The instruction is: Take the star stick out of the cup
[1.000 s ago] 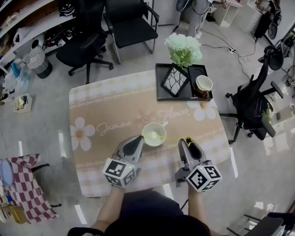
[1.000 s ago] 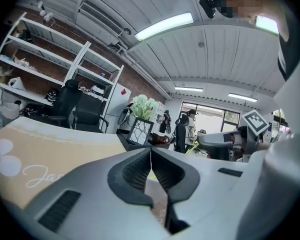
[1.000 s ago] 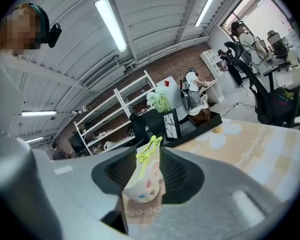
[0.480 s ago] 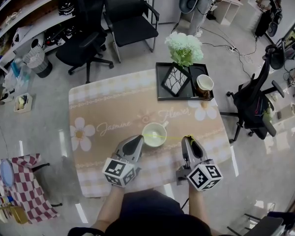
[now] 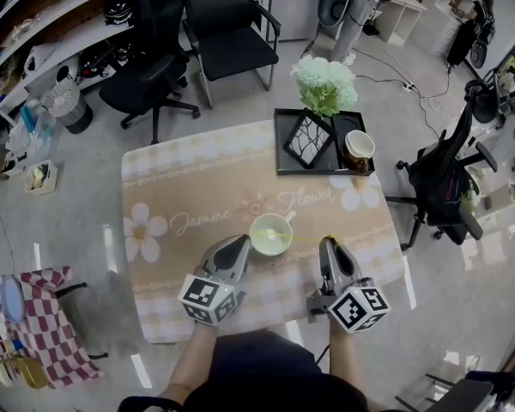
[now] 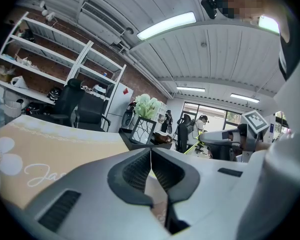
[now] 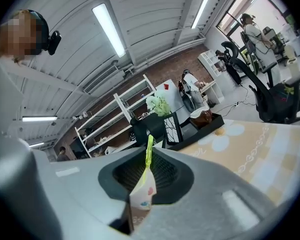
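Grasp stage. Right tongs [image 5: 329, 245], just closing, pinch star stick [image 7: 148, 151]; left tongs [image 5: 243, 246] pressed together beside cup [image 5: 270, 234]. Next: draw stick clear.

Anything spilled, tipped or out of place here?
Nothing stands out. The cup sits upright with no spill around it, and the star stick leans out of it to the right gripper, whose jaws have just been closing on its end. The things on the tray stand upright.

Pale cup [image 5: 270, 233] upright; thin yellow-green star stick [image 5: 305, 239] nearly level across its rim
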Demonstrator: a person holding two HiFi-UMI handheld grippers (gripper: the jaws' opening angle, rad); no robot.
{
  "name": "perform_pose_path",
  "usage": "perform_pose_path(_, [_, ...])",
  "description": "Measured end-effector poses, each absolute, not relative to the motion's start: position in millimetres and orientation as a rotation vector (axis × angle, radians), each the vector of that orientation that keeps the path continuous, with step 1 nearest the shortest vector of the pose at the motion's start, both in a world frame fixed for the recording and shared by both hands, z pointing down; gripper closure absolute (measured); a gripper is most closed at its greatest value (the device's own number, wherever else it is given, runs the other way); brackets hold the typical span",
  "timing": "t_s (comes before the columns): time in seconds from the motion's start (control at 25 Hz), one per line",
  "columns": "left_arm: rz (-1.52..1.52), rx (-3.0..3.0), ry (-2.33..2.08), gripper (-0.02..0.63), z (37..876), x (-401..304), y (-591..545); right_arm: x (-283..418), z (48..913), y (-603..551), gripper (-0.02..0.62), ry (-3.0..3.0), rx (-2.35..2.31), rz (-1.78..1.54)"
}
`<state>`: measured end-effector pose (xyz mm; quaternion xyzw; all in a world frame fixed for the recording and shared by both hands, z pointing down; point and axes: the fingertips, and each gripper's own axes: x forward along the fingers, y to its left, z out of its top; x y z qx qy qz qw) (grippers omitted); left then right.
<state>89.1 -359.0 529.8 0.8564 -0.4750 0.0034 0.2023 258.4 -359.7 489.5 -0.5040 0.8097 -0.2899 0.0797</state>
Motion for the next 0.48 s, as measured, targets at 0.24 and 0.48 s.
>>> perform_pose_path(0.24, [0.009,2.408,-1.311,0.595,525.9,92.7,-354.6,256.5,479.6,-352.3,0.578,2.428,-1.473,-0.839])
perform_pose_path(0.48, [0.01,2.438,-1.284,0.595,521.0,95.6,-346.2,254.7,471.1,-336.9,0.58,2.421,-1.465,-0.799])
